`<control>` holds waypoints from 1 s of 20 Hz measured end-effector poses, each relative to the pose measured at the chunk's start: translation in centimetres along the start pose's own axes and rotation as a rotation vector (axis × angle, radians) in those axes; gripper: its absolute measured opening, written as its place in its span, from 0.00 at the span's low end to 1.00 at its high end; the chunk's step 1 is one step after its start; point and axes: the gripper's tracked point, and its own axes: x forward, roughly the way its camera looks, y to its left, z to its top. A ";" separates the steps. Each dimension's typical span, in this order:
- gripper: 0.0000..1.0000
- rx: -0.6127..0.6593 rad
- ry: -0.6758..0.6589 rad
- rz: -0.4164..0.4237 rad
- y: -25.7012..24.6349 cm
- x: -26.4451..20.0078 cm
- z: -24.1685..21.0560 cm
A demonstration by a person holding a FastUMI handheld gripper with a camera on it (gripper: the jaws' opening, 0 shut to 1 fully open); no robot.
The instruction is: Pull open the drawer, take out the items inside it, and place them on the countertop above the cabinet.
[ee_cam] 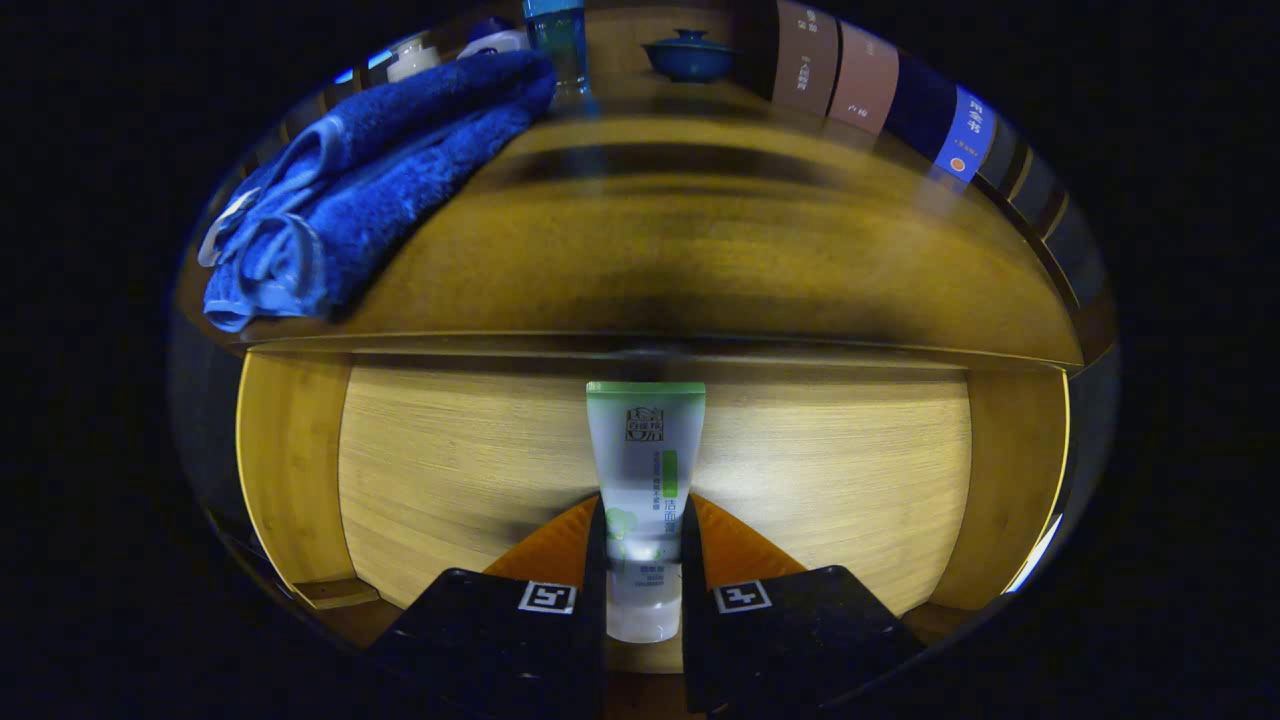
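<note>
A white tube with a green end (645, 470) stands between my fingers, and my gripper (644, 520) is shut on it, both fingers pressing its sides. Under it lies the open wooden drawer (450, 470), its bare floor showing on both sides of the tube. Beyond the drawer's far edge stretches the wooden countertop (700, 250). A folded blue towel (380, 170) rests on the countertop at the far left.
At the back of the countertop stand a clear blue bottle (558, 40), a dark blue lidded bowl (690, 55) and a row of upright books (870, 85) to the right. A small white object (412, 55) sits behind the towel.
</note>
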 end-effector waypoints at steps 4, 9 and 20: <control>0.35 0.006 0.004 0.065 0.4 -2.8 -0.9; 0.35 0.007 -0.072 0.097 -0.3 -7.0 -1.8; 0.35 -0.005 -0.362 0.081 -1.1 -14.3 8.6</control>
